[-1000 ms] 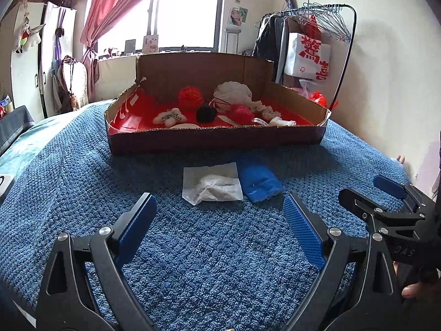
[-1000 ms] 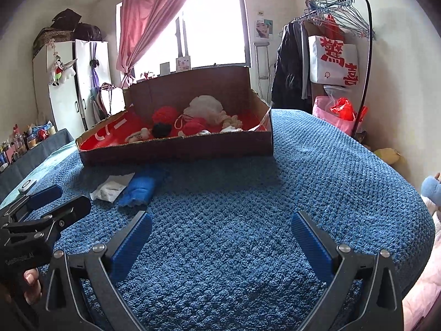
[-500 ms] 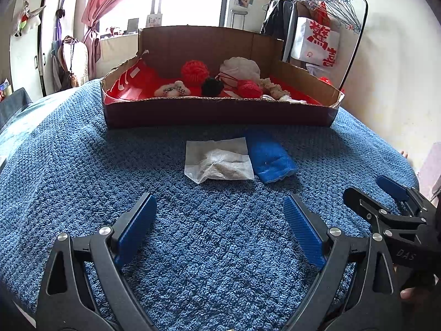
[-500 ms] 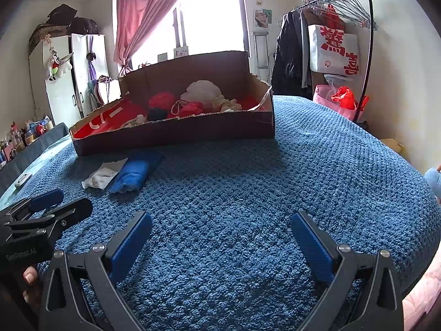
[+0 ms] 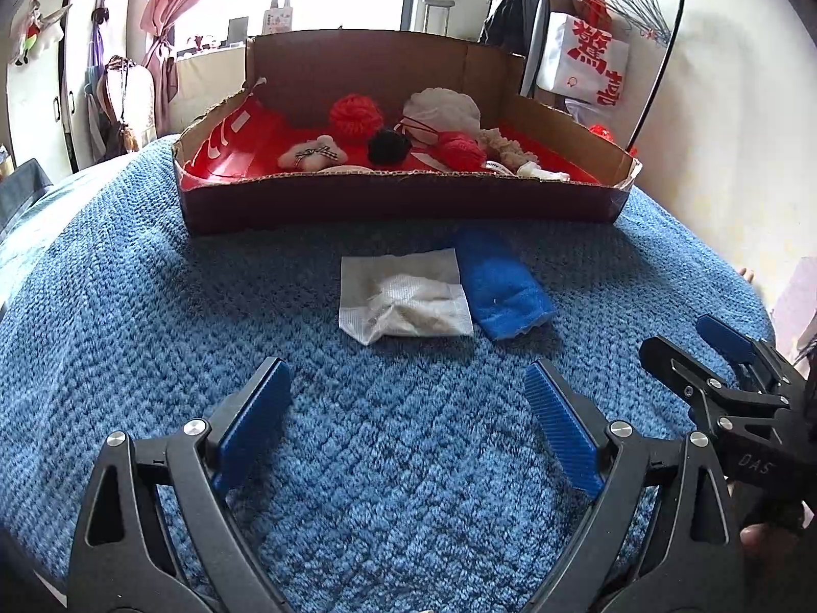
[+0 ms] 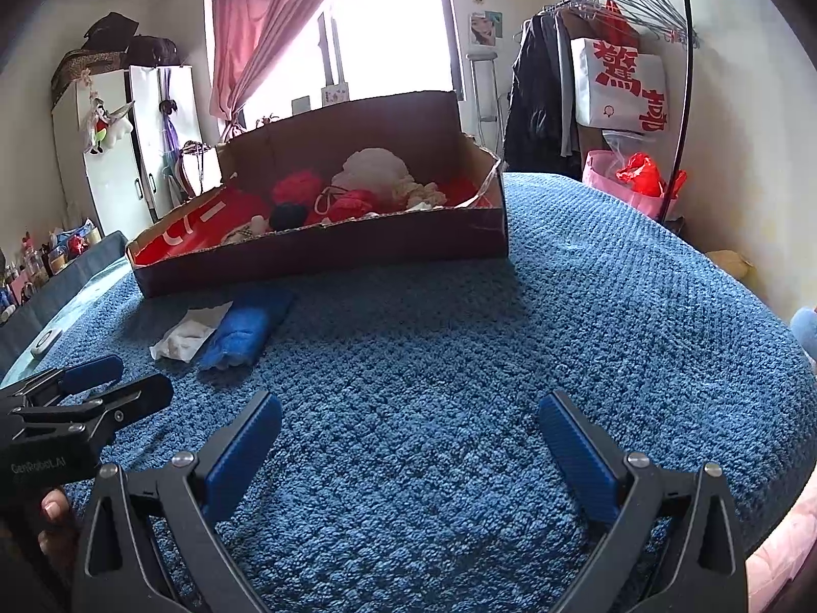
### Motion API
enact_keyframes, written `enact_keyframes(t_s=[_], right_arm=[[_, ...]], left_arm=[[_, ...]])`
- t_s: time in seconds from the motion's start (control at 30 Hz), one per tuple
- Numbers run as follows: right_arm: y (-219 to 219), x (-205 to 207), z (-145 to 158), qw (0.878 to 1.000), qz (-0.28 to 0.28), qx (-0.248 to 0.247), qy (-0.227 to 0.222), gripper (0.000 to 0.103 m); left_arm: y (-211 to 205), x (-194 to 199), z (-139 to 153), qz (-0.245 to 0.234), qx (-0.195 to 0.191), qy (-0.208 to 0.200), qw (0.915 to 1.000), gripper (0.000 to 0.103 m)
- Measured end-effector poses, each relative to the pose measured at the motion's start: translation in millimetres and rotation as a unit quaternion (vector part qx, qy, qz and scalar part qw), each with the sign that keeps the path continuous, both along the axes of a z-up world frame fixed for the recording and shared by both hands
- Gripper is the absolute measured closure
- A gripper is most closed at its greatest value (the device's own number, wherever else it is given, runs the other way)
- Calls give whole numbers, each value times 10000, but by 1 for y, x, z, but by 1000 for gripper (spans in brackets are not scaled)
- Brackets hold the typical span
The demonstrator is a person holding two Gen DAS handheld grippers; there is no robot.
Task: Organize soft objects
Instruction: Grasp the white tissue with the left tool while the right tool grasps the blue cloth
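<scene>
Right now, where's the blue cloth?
In the left wrist view, the blue cloth lies on the blanket, right of the white packet, before the cardboard box.

- A bed covered with a blue knitted textured blanket (image 5: 153,337) carries everything.
- A shallow brown cardboard box with a red lining (image 5: 398,202) sits on it.
- Just before the box lie a white crumpled cloth (image 5: 403,301) and a folded blue towel (image 5: 503,288), touching side by side.

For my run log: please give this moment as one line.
left gripper jaws open | right gripper jaws open | rolled blue towel on bed, untouched
</scene>
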State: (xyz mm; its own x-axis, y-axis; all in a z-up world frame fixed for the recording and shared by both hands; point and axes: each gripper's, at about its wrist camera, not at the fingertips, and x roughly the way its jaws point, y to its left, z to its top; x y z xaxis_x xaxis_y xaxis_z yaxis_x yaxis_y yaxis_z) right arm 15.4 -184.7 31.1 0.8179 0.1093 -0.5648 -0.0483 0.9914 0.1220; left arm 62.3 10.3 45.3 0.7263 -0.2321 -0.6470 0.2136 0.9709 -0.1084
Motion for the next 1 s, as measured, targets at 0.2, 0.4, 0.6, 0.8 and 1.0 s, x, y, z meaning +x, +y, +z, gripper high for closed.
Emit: enact_keyframes(t_s=[0.2, 0.4, 0.6, 0.8, 1.0], right_arm=[[-16, 16, 8, 9997, -80, 197, 135, 0], [-19, 33, 16, 9994, -52, 241, 257, 0], [-11, 49, 23, 9992, 57, 269, 296, 0], [6, 63, 30, 9984, 330, 232, 386, 0], [39, 84, 30, 9927, 978, 182, 687, 0]], left_arm=[[2, 21, 9, -109, 263, 129, 9995, 9], [5, 46, 5, -295, 371, 572, 9972, 9], [-2, 64, 3, -535, 605, 787, 9936, 9], [9, 72, 2, -444, 856, 829, 9919, 9], [38, 76, 3, -207, 670, 851, 9939, 9]])
